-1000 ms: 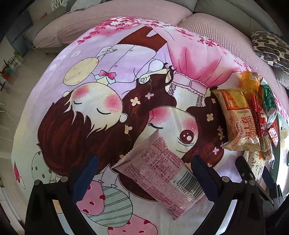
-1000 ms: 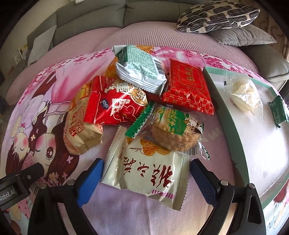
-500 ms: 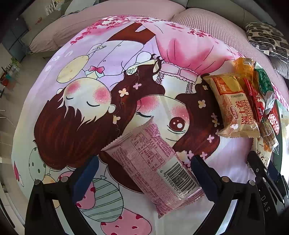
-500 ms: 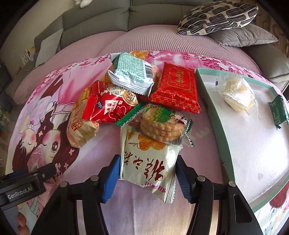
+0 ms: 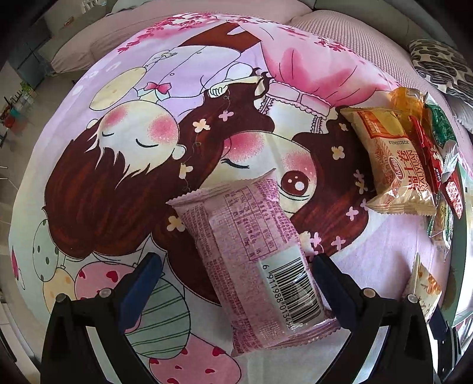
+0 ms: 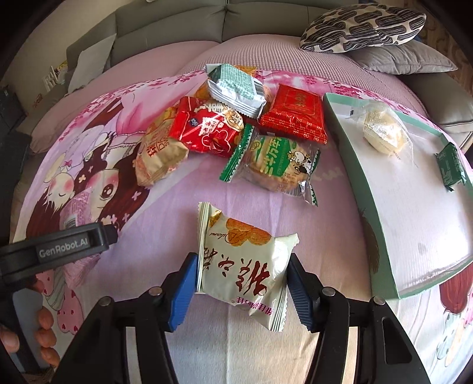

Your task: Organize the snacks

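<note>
We see a black-and-white patterned cushion resting on a plain grey cushion, both against the grey sofa backrest.

We see a cloth spread over a sofa. A heap of snack packets lies at its far middle; one packet lies apart, nearer. A tray lies to the right, holding two packets at its far end. A lone packet lies left of the heap. Cushions rest far right.

Ten snack packets, one tray
</note>
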Available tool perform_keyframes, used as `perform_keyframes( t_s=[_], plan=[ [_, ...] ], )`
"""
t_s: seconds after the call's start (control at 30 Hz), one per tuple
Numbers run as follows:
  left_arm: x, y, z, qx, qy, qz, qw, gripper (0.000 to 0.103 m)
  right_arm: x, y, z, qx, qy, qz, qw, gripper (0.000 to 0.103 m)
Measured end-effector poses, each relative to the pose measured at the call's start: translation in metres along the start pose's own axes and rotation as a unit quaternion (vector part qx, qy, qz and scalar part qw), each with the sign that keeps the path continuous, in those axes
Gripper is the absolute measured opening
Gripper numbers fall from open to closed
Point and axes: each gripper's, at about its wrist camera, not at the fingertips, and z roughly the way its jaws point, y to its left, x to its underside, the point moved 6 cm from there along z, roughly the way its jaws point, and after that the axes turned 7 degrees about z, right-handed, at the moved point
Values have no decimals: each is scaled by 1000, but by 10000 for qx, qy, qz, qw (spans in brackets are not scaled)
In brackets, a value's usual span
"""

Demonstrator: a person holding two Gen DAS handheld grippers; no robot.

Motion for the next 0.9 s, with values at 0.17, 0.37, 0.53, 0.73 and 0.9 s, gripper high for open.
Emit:
perform_keyframes(
  t_s=[0.17,0.37,0.53,0.73,0.9],
  plan=[
    [2,-2,4,4,-100,-12,9999,103,10,-2,-5,-5,85,-9,10000,62],
    [7,9,5,-13,-287,-185,9994,103,10,-9,-11,-59,179,78,9998,62],
    [11,13,6,-56,-311,-242,9992,103,8,-14,-18,-85,147,151,9997,62],
    [9,7,-5,-143,-427,-19,9990,80,8,-15,-22,-158,117,191,9996,62],
    [8,7,-14,34,-502,-59,9987,46,6,-17,-29,-227,15,186,9996,62]
  ],
)
